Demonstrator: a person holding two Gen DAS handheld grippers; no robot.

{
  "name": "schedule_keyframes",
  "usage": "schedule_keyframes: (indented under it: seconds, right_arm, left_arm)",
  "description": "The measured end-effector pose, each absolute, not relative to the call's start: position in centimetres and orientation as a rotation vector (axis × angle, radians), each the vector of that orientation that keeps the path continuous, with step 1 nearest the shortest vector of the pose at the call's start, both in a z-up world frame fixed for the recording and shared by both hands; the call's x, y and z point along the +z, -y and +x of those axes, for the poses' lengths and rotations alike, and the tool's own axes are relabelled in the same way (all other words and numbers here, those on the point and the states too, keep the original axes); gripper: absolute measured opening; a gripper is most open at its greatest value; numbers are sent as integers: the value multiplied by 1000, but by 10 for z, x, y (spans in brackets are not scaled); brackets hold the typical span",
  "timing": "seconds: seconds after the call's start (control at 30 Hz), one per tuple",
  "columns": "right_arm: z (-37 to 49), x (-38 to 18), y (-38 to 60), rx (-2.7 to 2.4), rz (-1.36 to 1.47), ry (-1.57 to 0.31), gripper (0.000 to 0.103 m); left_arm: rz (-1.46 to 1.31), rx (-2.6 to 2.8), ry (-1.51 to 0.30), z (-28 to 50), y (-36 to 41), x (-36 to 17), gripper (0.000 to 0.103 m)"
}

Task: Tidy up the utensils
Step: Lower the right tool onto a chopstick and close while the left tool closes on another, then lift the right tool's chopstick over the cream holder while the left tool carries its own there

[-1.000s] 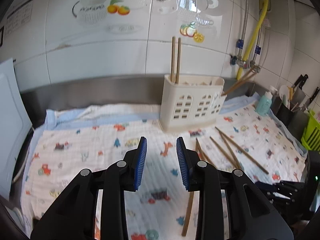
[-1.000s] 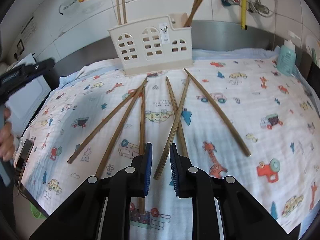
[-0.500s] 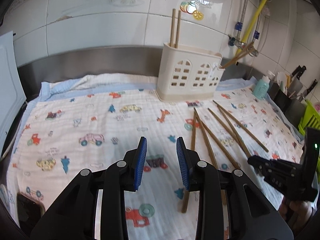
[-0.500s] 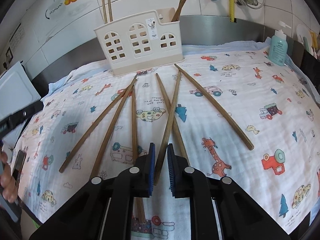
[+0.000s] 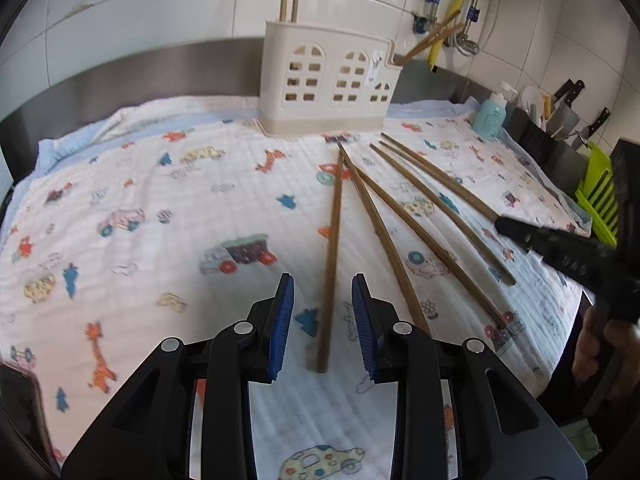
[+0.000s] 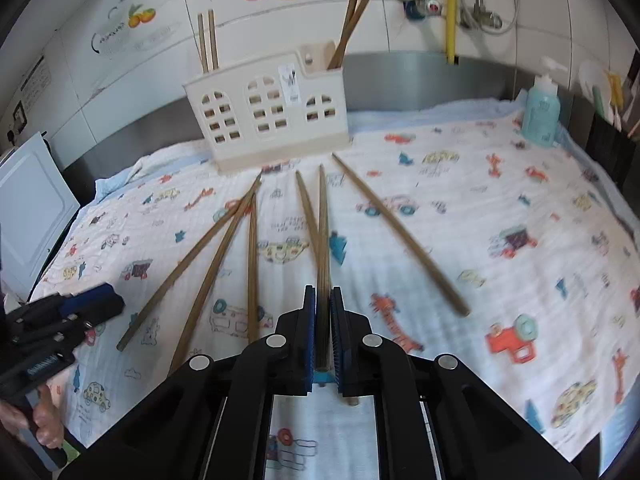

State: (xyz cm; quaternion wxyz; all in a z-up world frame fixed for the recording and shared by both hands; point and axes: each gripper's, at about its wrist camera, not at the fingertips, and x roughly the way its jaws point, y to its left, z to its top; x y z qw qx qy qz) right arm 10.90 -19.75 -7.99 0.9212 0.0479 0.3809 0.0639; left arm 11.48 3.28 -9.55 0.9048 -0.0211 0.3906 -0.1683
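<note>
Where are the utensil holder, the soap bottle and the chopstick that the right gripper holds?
utensil holder (image 6: 268, 120): right wrist view, front wall with windows.
soap bottle (image 6: 541, 114): right wrist view, its blue body.
chopstick (image 6: 323, 240): right wrist view, shaft ahead of the right gripper (image 6: 322, 328).

The utensil holder is hiding the lower lengths of the upright chopsticks standing in it, and the frame's top edge is cutting off the tips of that pair in the left wrist view. Right of the holder, the knives and tools are showing too small to tell apart — the green rack beside them is blurring out behind a black gripper body. Near the holder's front, the printed cloth is smearing with motion blur.
</note>
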Motion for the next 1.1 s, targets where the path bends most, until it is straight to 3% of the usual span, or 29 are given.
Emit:
schedule_keyframes:
  seconds: [0.27, 0.3, 0.33, 0.6, 0.73, 1.1]
  right_arm:
    - [103, -55, 212, 128, 68, -710, 7]
    - [103, -51, 214, 130, 63, -699, 7]
    - [104, -48, 215, 133, 60, -694, 7]
    - [106, -23, 223, 170, 6, -640, 7]
    - [108, -16, 225, 190, -16, -626, 7]
    - [109, 4, 237, 245, -27, -596, 7]
  left_arm:
    - [-29, -349, -834, 120, -18, -107, 29]
    - [-26, -346, -836, 121, -18, -108, 28]
    - [-22, -341, -840, 123, -17, -109, 20]
    - [-11, -306, -867, 131, -14, -117, 15]
    - [43, -263, -860, 130, -7, -117, 8]
    - [27, -246, -863, 133, 2, -99, 5]
